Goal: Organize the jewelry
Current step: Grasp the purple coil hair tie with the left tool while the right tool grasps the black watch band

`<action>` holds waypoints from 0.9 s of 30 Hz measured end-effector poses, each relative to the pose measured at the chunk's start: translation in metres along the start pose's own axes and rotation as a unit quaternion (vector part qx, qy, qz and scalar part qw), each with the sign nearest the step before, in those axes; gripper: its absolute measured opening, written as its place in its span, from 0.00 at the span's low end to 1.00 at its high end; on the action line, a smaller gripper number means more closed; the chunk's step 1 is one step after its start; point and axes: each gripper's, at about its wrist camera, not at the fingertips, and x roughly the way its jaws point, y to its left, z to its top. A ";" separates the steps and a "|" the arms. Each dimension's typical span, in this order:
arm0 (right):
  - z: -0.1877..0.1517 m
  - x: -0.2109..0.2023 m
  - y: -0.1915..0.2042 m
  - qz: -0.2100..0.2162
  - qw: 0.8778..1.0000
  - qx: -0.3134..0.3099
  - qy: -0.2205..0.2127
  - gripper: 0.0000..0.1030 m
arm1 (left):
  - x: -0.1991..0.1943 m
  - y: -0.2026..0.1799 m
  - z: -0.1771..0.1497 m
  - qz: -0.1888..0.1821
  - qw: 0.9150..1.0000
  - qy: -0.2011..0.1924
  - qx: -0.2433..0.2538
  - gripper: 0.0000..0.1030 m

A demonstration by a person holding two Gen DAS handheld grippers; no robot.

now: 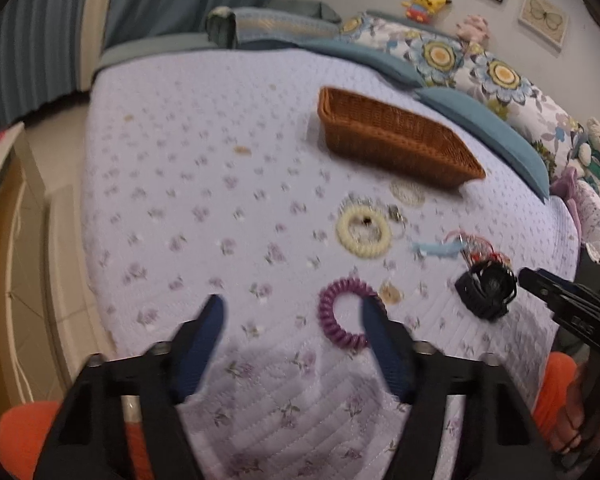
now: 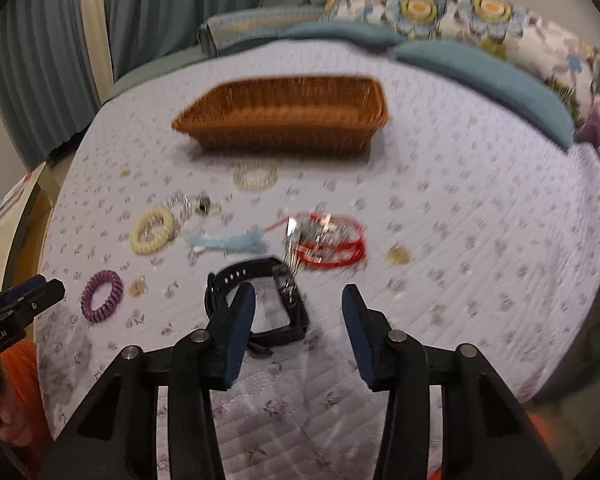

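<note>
The left gripper (image 1: pixel 292 310) is held with its jaws spread above the quilt (image 1: pixel 204 184), nothing gripped; the purple coil hair tie (image 1: pixel 342 312) is seen just beside its right finger. The right gripper (image 2: pixel 298 300) is likewise parted and empty, and the black watch (image 2: pixel 256 300) is seen partly behind its left finger. Farther out are scattered a cream coil tie (image 2: pixel 153 230), a light blue piece (image 2: pixel 228 241), a red cord tangle (image 2: pixel 328 240) and small gold pieces. The wicker basket (image 2: pixel 284 114) is set beyond them, well apart.

purple coil tie (image 1: pixel 342 312) | black watch (image 2: pixel 256 304) | wicker basket (image 2: pixel 284 116) on quilt
</note>
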 end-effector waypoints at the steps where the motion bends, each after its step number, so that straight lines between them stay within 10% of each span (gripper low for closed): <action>1: -0.001 0.006 -0.001 0.011 1.000 0.007 0.010 0.47 | 0.005 0.000 0.000 -0.002 1.000 0.009 -0.001 0.61; 17: 0.006 0.041 0.002 0.008 0.999 -0.002 0.053 0.22 | 0.055 -0.031 0.008 -0.014 0.996 0.076 0.031 0.12; 27: 0.028 0.019 0.002 0.018 1.000 0.007 0.020 0.19 | 0.038 -0.046 0.033 -0.065 0.997 0.032 0.041 0.10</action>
